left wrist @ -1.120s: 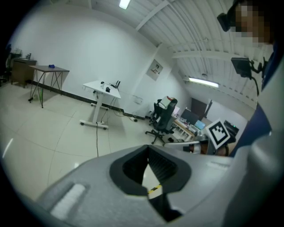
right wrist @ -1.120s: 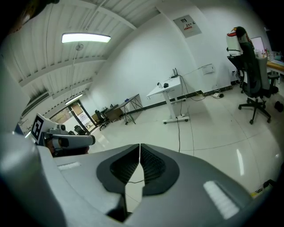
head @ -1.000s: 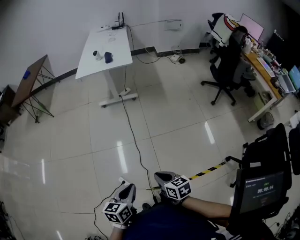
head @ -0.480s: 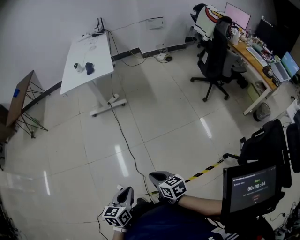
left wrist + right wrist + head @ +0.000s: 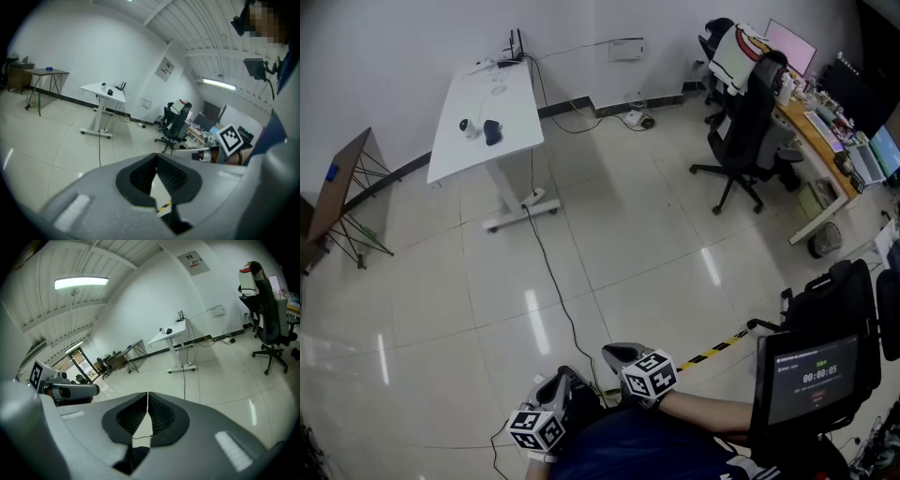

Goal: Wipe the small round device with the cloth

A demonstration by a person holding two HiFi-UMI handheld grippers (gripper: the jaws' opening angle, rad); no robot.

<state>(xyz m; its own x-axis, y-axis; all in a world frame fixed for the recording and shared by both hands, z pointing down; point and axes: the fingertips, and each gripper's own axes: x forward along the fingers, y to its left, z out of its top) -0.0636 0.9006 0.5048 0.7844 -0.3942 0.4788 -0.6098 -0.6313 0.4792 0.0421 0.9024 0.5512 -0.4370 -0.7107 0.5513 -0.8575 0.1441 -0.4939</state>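
Left gripper point(image 5: 156, 154) and right gripper point(image 5: 147, 393) clenched empty; small round device point(image 5: 466, 125) and dark cloth point(image 5: 492, 131) lie side by side on the far white desk point(image 5: 492, 84).

The left hand-held gripper point(image 5: 562, 379) and the right hand-held gripper point(image 5: 616, 353) are held low and close to the body, side by side, a little apart, and are pointed forward and somewhat downward. The jaws of each are seen pressed together in its own gripper view, with nothing gripped between them. The right forearm point(image 5: 712, 411) is extended inward from the lower right.
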